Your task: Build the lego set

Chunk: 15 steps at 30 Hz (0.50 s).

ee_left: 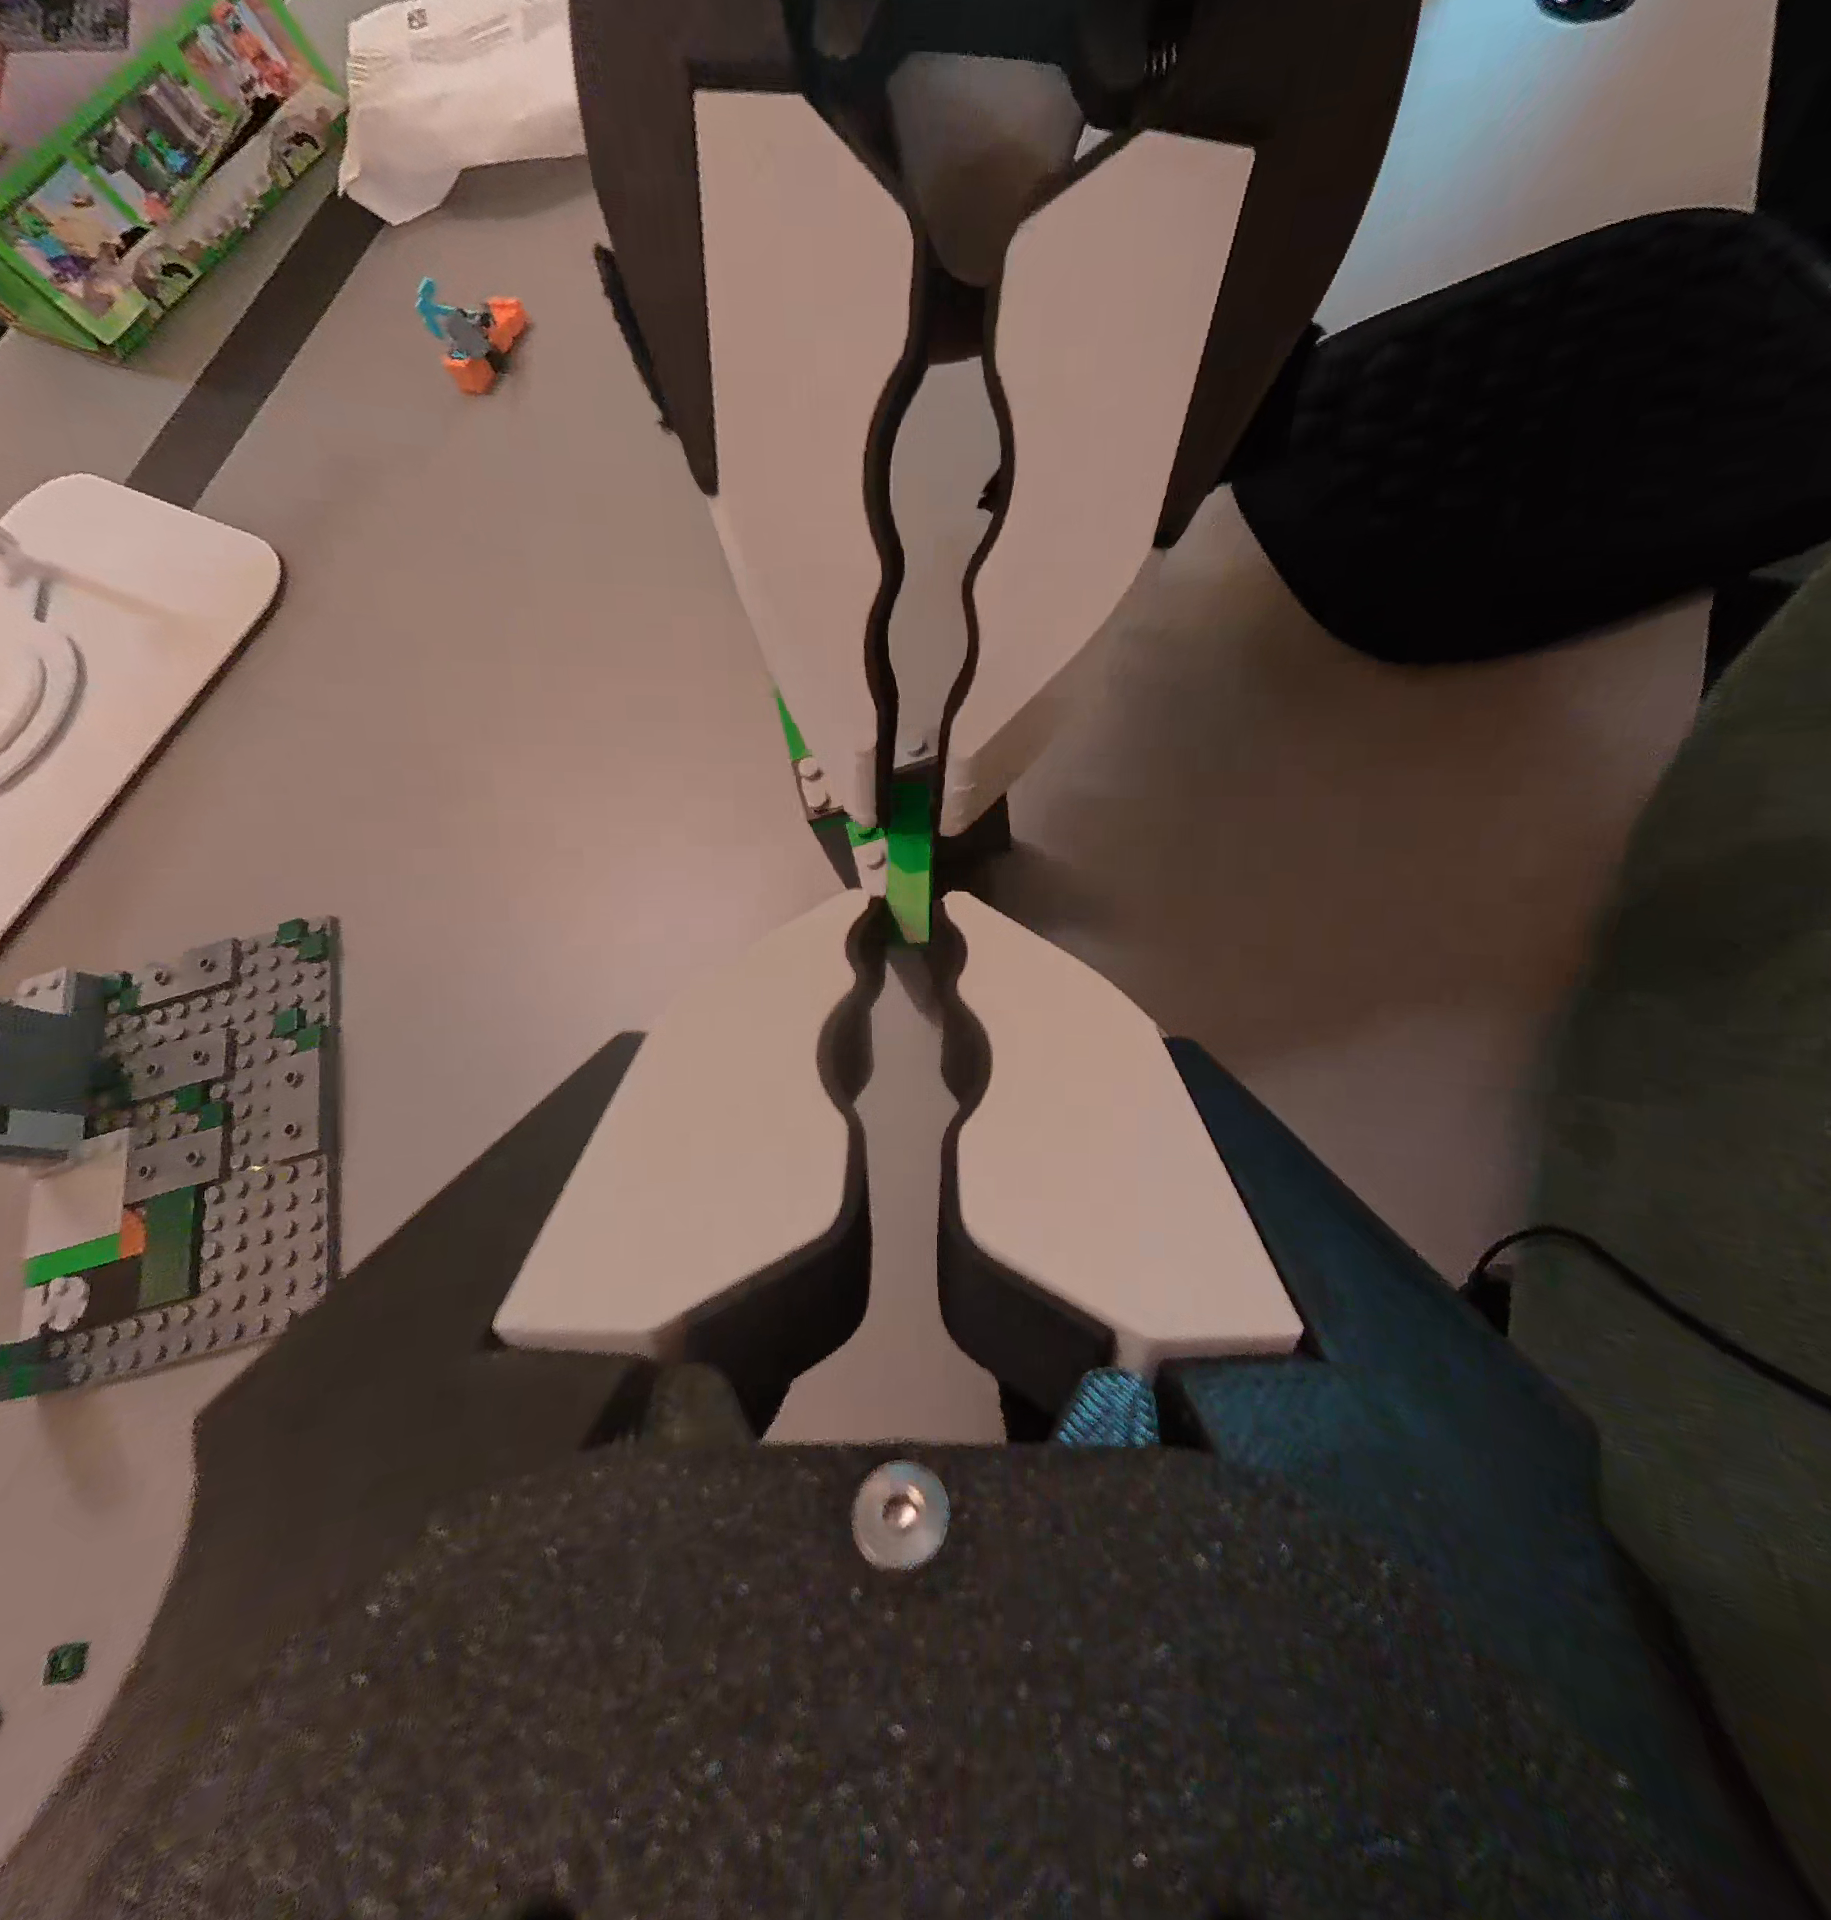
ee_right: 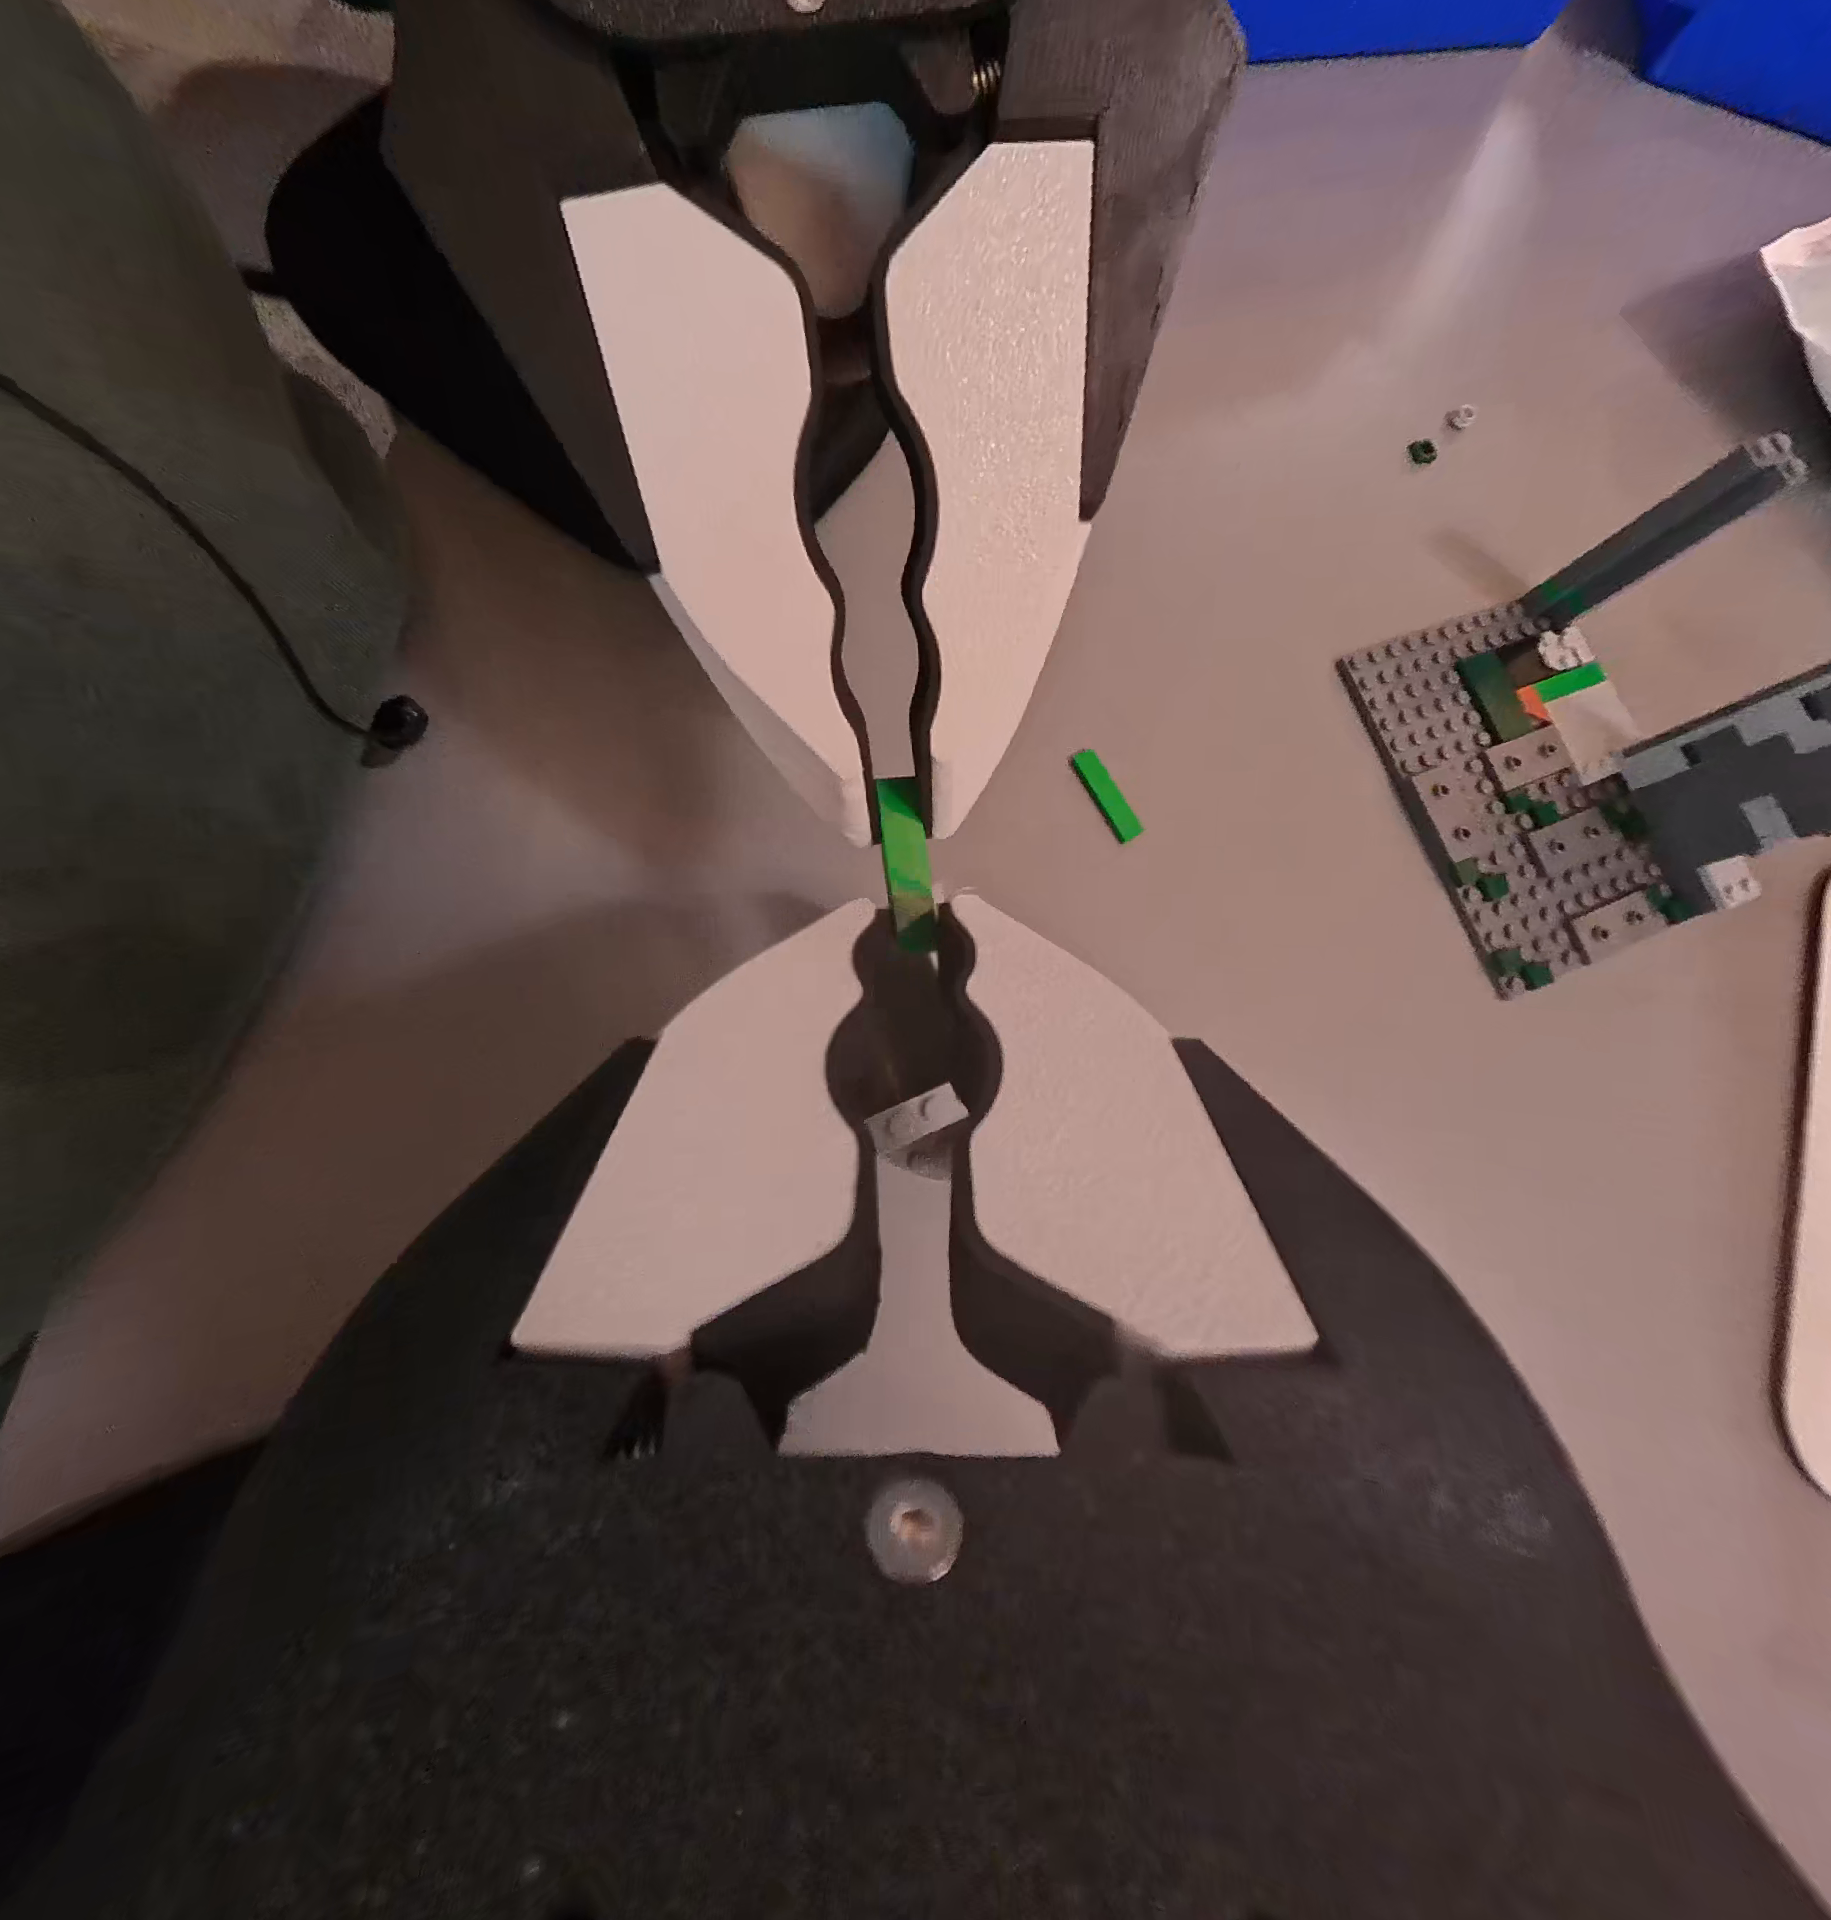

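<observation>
Item: green strip (ee_right: 909, 878), with grey studded bits attached, held above the table (ee_left: 537, 727) between both tools. Your left gripper (ee_left: 906, 925) and right gripper (ee_right: 906, 914) each pinch one end, tip to tip. Step: joining small parts mid-air. Spare green tile (ee_right: 1106, 795) lies loose; the grey baseplate (ee_right: 1451, 769) waits well apart. Next: press squarely, no twisting.

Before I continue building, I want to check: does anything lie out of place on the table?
Yes. One flat bright green plate lies loose on the grey table, apart from the grey studded baseplate. Two tiny round pieces also lie stray beyond it.
</observation>
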### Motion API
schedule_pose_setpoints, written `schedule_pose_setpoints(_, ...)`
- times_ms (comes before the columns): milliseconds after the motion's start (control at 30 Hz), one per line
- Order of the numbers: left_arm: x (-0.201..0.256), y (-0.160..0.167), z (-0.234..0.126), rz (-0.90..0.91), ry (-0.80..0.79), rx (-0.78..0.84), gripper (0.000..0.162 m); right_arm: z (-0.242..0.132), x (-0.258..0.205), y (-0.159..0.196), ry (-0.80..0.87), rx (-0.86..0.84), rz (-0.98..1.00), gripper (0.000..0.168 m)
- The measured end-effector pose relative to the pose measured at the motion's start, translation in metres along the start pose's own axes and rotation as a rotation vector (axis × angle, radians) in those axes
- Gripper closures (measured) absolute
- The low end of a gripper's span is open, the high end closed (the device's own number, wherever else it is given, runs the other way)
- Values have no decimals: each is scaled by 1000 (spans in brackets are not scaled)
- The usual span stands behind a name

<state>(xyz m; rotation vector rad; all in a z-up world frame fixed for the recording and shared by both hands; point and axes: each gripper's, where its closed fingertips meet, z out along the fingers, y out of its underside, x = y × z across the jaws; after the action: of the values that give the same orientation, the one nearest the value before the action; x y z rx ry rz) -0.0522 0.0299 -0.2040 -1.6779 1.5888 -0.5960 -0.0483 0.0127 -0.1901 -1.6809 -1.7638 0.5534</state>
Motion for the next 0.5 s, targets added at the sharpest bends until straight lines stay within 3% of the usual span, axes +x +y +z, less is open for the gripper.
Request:
schedule_pose_setpoints(300,-6,3,2,-71,-4,23,150,3,12,7,-104,-6,-207,162)
schedule_pose_setpoints(500,-4,9,7,-124,6,32,146,-1,16,18,-143,19,-210,162)
